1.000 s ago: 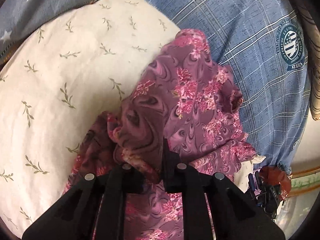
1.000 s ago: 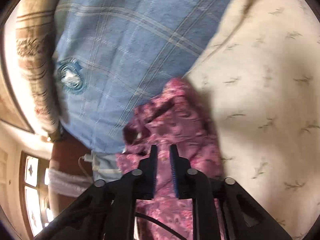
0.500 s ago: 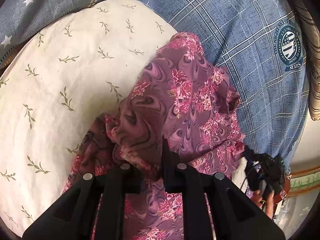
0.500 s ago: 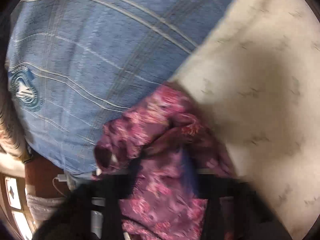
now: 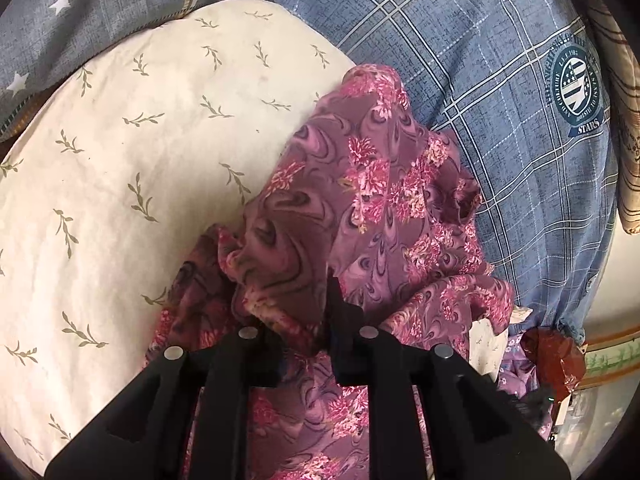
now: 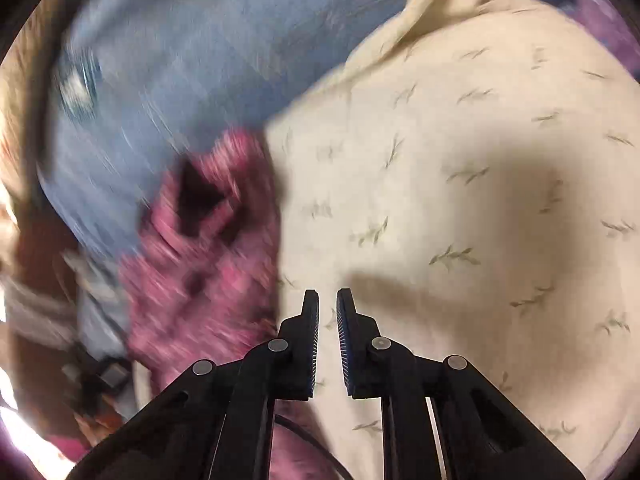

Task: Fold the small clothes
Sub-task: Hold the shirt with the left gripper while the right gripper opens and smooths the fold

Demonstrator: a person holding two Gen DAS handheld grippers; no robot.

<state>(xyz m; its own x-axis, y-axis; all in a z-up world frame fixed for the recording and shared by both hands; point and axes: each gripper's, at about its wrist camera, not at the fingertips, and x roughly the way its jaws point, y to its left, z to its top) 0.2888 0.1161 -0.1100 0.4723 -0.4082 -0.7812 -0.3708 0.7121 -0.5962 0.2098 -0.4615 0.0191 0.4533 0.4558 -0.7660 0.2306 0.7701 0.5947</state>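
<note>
A small purple and pink floral garment (image 5: 384, 200) lies crumpled on the cream leaf-print sheet (image 5: 140, 160), its far end over the blue plaid pillow (image 5: 500, 80). My left gripper (image 5: 300, 304) is shut on a bunched fold at the garment's near end; the cloth hides the left fingertip. In the blurred right wrist view the garment (image 6: 208, 248) lies to the left. My right gripper (image 6: 328, 300) hangs over the cream sheet (image 6: 460, 180) just right of the garment, its jaws nearly together with a narrow gap and nothing between them.
A grey star-print pillow (image 5: 100, 8) lies at the back left. A striped beige cloth (image 5: 624, 128) is at the far right. The bed's edge, a brown object (image 5: 556, 356) and dark clutter (image 6: 92, 372) lie beyond the plaid pillow.
My right gripper has left the garment and swung right over the cream sheet. My left gripper keeps its hold and has hardly moved.
</note>
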